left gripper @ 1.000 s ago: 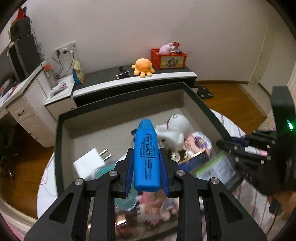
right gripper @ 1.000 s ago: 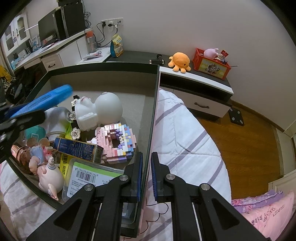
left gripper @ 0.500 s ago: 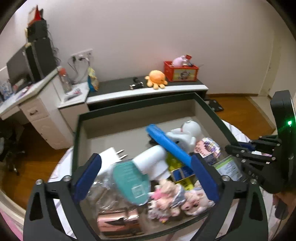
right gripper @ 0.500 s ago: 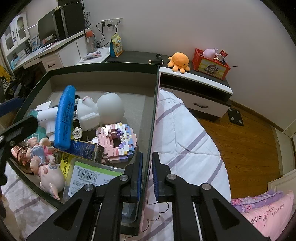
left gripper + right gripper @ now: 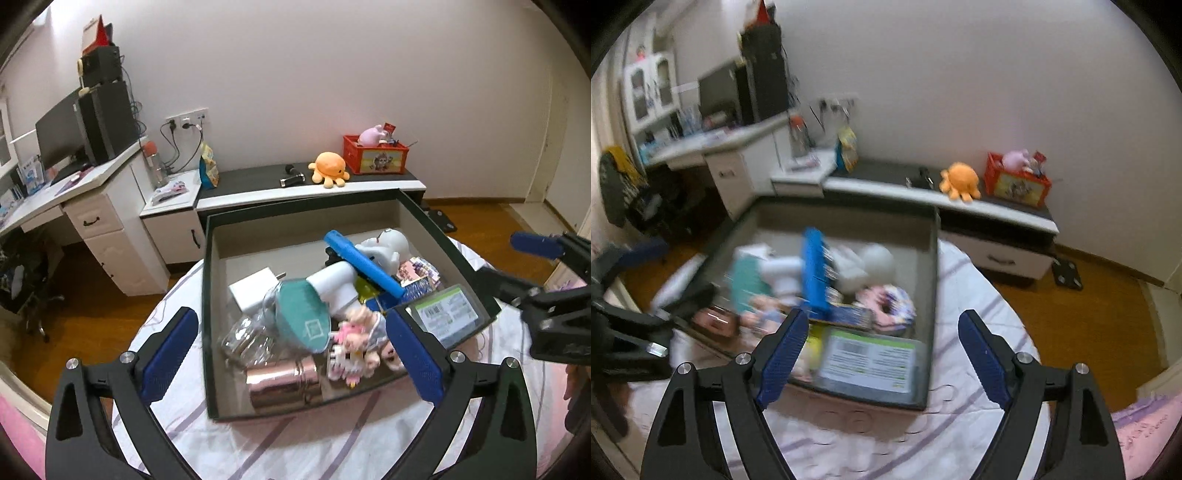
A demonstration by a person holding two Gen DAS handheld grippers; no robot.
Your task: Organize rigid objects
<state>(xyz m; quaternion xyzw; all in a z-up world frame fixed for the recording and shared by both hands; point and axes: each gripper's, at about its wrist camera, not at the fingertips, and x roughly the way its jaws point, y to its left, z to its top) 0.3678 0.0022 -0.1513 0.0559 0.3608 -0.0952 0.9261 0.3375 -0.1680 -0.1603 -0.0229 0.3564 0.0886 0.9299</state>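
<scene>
A dark green box (image 5: 436, 229) stands on the striped cloth, filled with small objects. A blue highlighter (image 5: 364, 264) lies free across a white figurine (image 5: 388, 247) and a white hair dryer (image 5: 332, 284). My left gripper (image 5: 291, 314) hangs above the box's near side, jaws opening wide, with nothing between the pads. My right gripper (image 5: 882, 317) hovers over the near rim of the box (image 5: 934, 277), jaws also opening and gripping nothing. The right wrist view is blurred but shows the highlighter (image 5: 814, 273). In the left wrist view the right gripper (image 5: 517, 262) is at the box's right.
The box also holds a white plug (image 5: 251, 288), a glass jar (image 5: 247, 336), a rose-gold tin (image 5: 284, 380), pink dolls (image 5: 358, 336) and a green-labelled pack (image 5: 447, 314). Behind stands a low cabinet (image 5: 258, 192) with an orange plush (image 5: 328, 170) and a red crate (image 5: 373, 158).
My left gripper let go of the blue highlighter, which now lies in the box, and drew back and up. My right gripper, shut at the box's rim, opened and lifted away.
</scene>
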